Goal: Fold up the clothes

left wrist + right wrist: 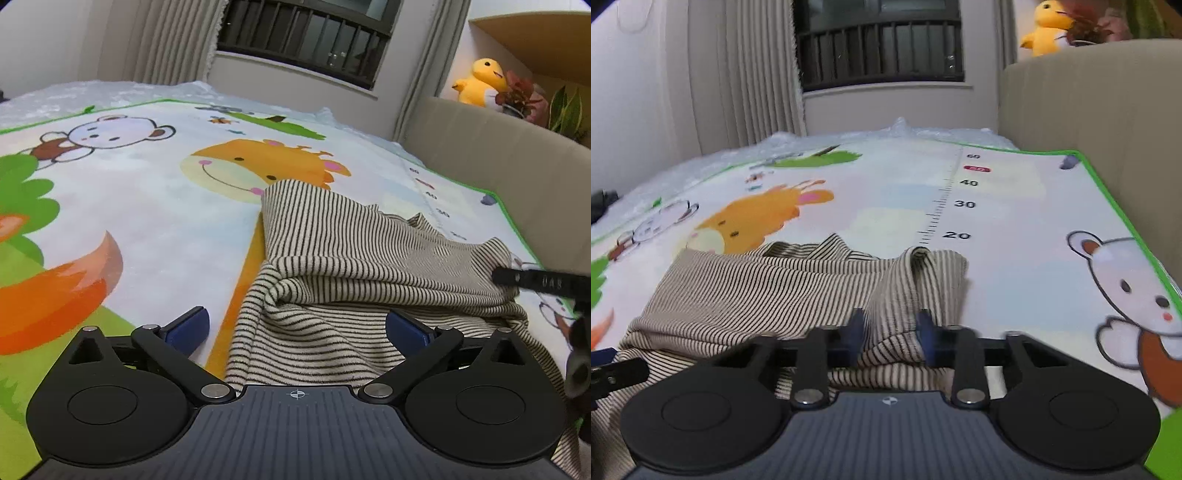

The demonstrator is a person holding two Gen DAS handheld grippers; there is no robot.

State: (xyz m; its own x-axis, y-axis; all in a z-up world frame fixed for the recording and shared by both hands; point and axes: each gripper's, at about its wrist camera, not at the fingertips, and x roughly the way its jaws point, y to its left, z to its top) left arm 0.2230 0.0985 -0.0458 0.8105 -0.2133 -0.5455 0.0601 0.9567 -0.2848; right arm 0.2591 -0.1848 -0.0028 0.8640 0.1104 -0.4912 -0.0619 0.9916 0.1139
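A beige garment with thin black stripes (pixel 354 258) lies partly folded on a cartoon play mat (pixel 147 206). My left gripper (pixel 297 328) is open, its blue pads spread wide over the garment's near left edge, holding nothing. In the right wrist view the same striped garment (pixel 768 291) lies ahead. My right gripper (pixel 891 334) has its blue pads closed in on a bunched fold of the garment. The right gripper's black finger (pixel 543 282) shows at the right edge of the left wrist view, at the cloth.
A beige padded headboard (pixel 1089 110) runs along the mat's right side. A yellow plush toy (pixel 480 81) and plants sit on a ledge behind it. Curtains and a barred window (pixel 306 40) stand at the far end.
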